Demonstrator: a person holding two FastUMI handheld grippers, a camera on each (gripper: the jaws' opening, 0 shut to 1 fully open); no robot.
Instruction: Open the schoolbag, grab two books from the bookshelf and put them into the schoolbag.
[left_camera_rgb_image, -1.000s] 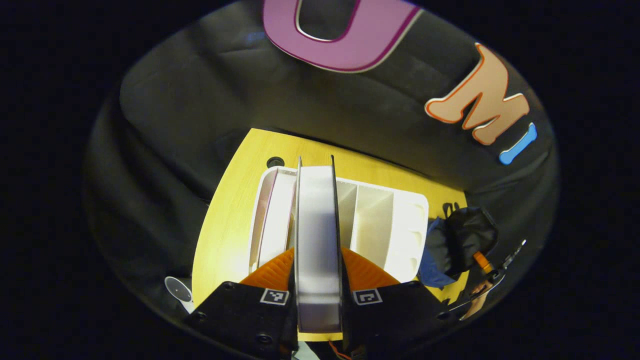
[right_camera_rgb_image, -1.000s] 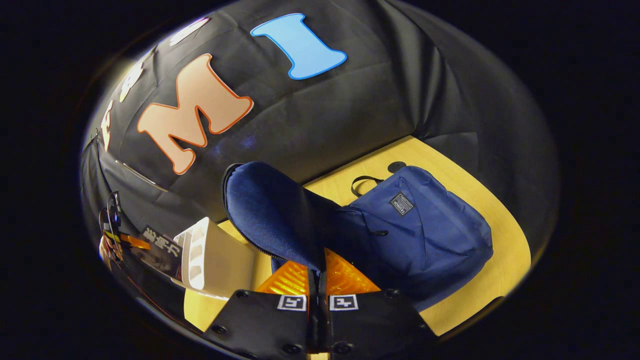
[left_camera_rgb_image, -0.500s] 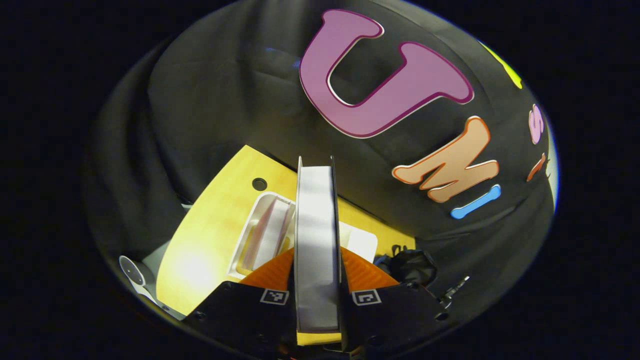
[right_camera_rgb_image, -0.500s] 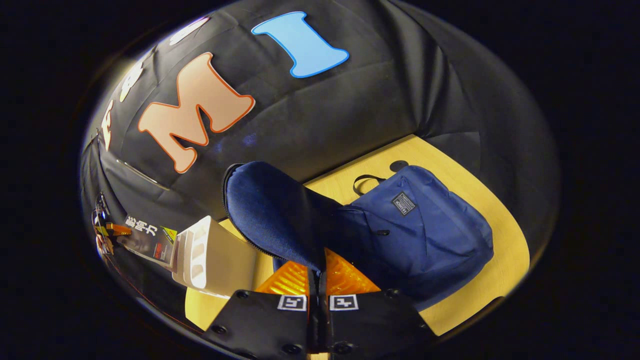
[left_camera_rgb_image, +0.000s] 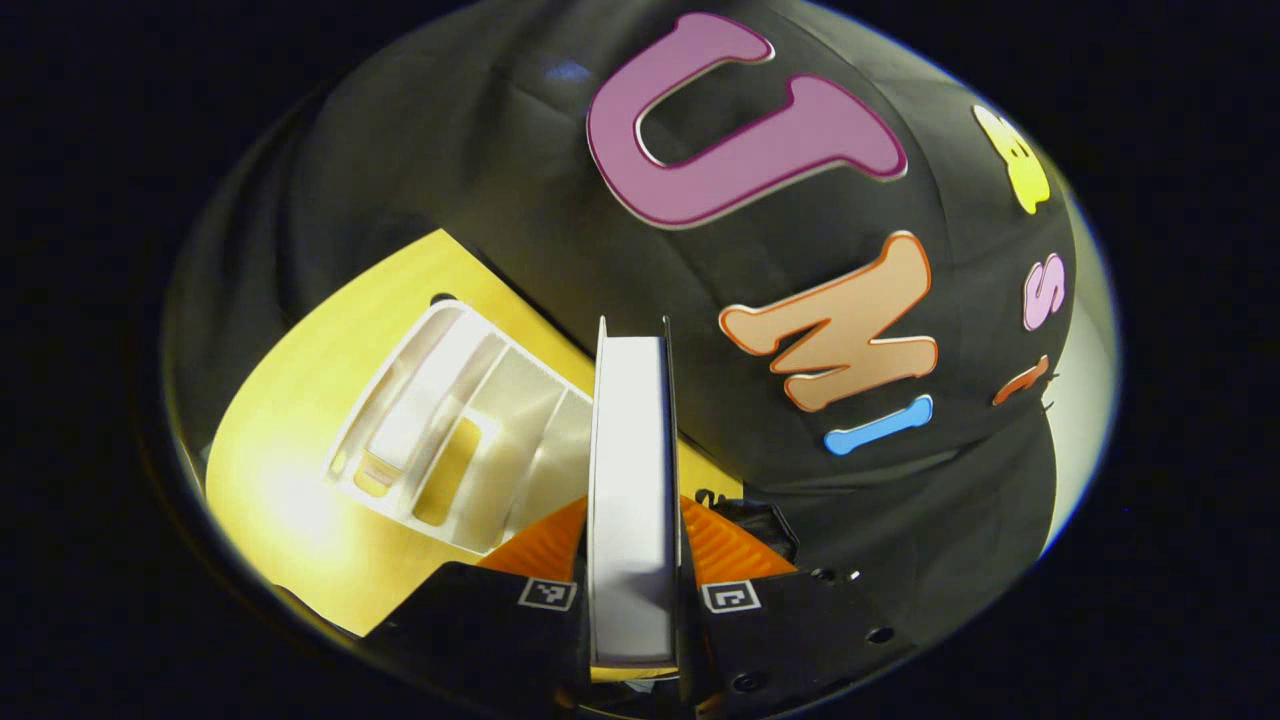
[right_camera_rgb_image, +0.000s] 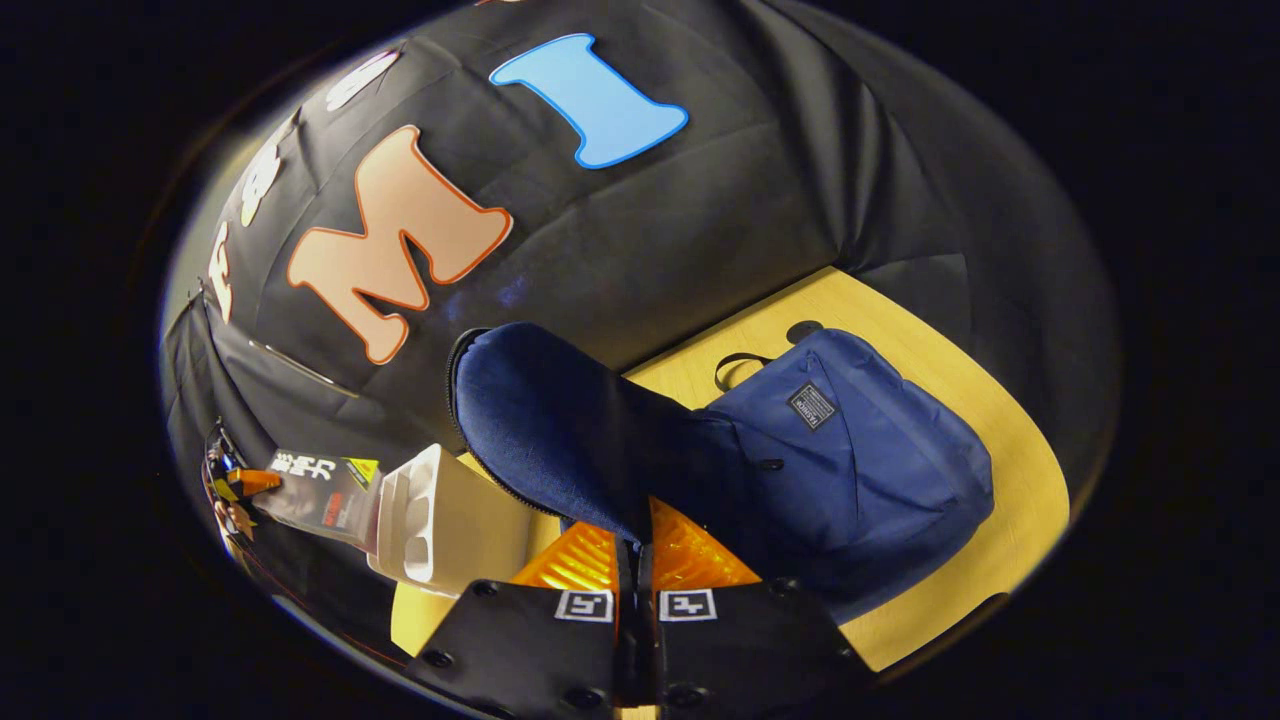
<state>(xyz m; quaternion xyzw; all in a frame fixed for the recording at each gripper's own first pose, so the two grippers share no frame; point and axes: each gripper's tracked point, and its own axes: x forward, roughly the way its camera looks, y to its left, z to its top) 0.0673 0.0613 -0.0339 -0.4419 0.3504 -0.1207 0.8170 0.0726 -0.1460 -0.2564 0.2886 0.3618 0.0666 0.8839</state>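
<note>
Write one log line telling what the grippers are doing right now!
left gripper: shut on book, above bookshelf | right gripper: shut on flap, held up | schoolbag: open on table

Yellow wood table (left_camera_rgb_image: 300, 400) w/ round dark hole (left_camera_rgb_image: 443, 299) near its far edge, just beyond the white rack. Same table (right_camera_rgb_image: 1010, 520) in right gripper view, another round hole (right_camera_rgb_image: 803, 330) by the far edge, close to the black cloth wall (right_camera_rgb_image: 700, 220). Wall cloth (left_camera_rgb_image: 480, 200) creased, hangs behind the table. Bright glare on tabletop at lower left in left gripper view.
</note>
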